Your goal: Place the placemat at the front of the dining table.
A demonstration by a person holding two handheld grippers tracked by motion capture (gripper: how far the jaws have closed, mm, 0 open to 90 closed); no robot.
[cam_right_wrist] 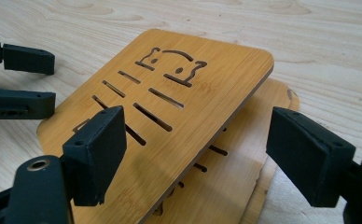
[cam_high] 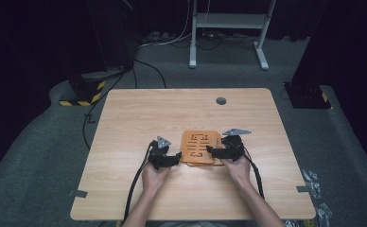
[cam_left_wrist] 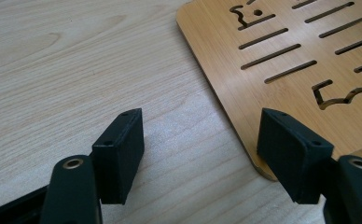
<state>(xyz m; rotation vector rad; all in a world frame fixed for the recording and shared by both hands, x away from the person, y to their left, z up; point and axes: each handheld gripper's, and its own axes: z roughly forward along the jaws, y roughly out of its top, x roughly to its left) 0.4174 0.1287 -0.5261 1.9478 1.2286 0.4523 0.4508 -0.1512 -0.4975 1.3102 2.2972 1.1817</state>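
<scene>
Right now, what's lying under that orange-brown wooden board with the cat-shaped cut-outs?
Under the top wooden board lies a second slotted wooden board, sticking out at one side on the pale wood table. Its covered middle cannot be seen.

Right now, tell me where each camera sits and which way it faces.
High view: above the person's side, facing forward and down on the table; both forearms, left gripper, right gripper.
Left gripper view: rides the left gripper, along its jaws, at the bamboo board's edge.
Right gripper view: rides the right gripper, over the tilted upper board toward the left gripper.
All three share the slotted bamboo board.
</scene>
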